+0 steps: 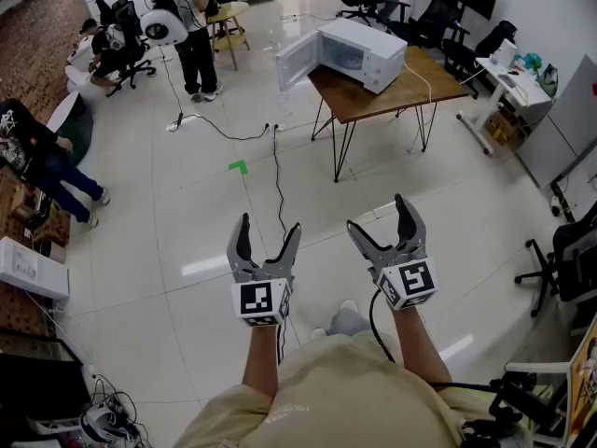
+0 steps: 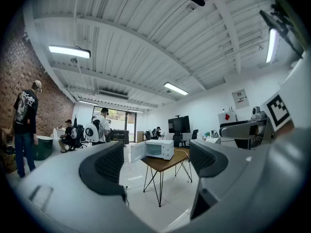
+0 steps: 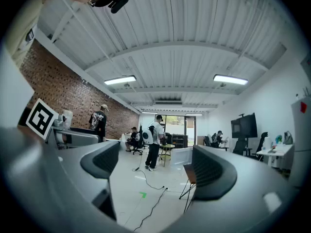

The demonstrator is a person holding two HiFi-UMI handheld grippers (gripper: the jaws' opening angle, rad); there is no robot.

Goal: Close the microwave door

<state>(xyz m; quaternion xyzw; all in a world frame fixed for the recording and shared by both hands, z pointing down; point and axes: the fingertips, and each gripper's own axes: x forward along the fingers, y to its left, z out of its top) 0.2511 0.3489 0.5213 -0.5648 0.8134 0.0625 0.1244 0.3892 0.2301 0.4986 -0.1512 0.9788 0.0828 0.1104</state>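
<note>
A white microwave (image 1: 359,52) stands on a wooden table (image 1: 392,91) with black hairpin legs, far ahead across the tiled floor. Its door (image 1: 297,63) hangs wide open to the left. In the left gripper view the microwave (image 2: 160,148) and its open door (image 2: 137,151) show small between the jaws. My left gripper (image 1: 270,229) and right gripper (image 1: 381,217) are held side by side in front of my body, well short of the table. Both are open with nothing between their fingers. In the right gripper view my right gripper (image 3: 155,166) frames the floor, and its right finger (image 3: 209,171) hides most of the table.
A black cable (image 1: 277,171) runs along the floor from a power strip toward me, past a green tape mark (image 1: 239,167). One person (image 1: 196,35) stands behind the table's left, another (image 1: 42,161) at the left wall. Office chairs (image 1: 560,259) and desks line the right side.
</note>
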